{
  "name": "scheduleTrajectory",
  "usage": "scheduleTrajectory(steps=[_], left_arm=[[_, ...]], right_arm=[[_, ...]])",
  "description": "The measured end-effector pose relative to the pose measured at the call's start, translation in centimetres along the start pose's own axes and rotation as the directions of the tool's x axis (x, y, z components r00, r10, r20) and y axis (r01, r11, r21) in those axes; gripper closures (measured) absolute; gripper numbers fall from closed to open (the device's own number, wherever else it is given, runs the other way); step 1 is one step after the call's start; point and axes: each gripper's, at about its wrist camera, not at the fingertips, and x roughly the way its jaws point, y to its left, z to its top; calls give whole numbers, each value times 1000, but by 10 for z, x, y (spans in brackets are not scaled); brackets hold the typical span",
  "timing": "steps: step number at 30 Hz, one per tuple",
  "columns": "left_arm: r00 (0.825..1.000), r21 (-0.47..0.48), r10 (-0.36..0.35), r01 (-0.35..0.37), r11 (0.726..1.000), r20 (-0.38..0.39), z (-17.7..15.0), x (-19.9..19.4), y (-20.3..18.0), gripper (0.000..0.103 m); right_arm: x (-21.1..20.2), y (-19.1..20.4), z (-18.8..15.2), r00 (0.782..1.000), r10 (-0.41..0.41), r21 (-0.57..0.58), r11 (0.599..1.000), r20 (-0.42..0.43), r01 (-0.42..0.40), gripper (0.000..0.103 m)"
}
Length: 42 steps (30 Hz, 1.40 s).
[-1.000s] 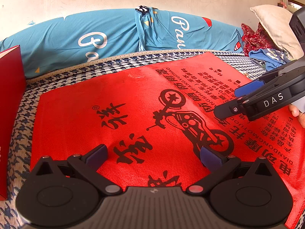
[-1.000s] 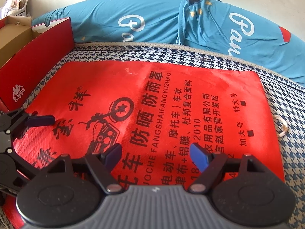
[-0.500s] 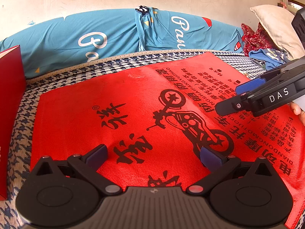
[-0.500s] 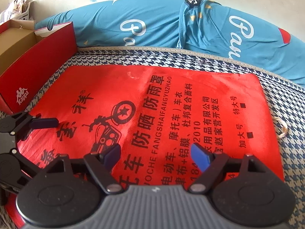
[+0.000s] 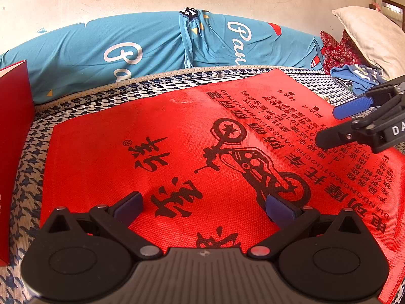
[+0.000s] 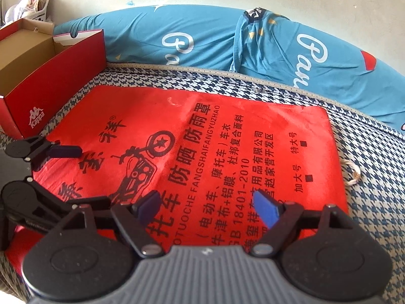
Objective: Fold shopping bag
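A red shopping bag (image 5: 192,131) with black motorcycle print and Chinese text lies flat on a houndstooth bed; it also shows in the right wrist view (image 6: 227,131). My left gripper (image 5: 205,206) is open and empty, low over the bag's near edge. My right gripper (image 6: 208,207) is open and empty over the bag's near right part. The right gripper also shows at the right of the left wrist view (image 5: 336,125), and the left gripper at the left of the right wrist view (image 6: 76,174). A white drawstring (image 6: 353,174) sticks out at the bag's right edge.
A blue printed bolster (image 5: 157,48) runs along the wall behind the bag. An open red Kappa shoebox (image 6: 50,76) stands at the bed's left. A beige pillow (image 5: 372,38) and bundled clothes (image 5: 354,76) lie at the far right.
The right gripper has pulled back and risen a little away from the bag's middle. The left gripper has held still. The bag has not moved.
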Motion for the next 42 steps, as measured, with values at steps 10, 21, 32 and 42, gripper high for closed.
scheduleTrajectory(steps=[10,21,32,42], left_arm=[[1000,0,0,0,1000,0,0,0,0,0],[1000,0,0,0,1000,0,0,0,0,0],[1000,0,0,0,1000,0,0,0,0,0],[1000,0,0,0,1000,0,0,0,0,0]], right_arm=[[-5,2,0,1000,-25,43,999,7,25,3],[-6,9,3,1000,2,20,1000,29,-2,3],[-3,14,4,1000,9,3,1000,15,-9,3],[2,16,4,1000,6,-10,1000,0,-6,3]])
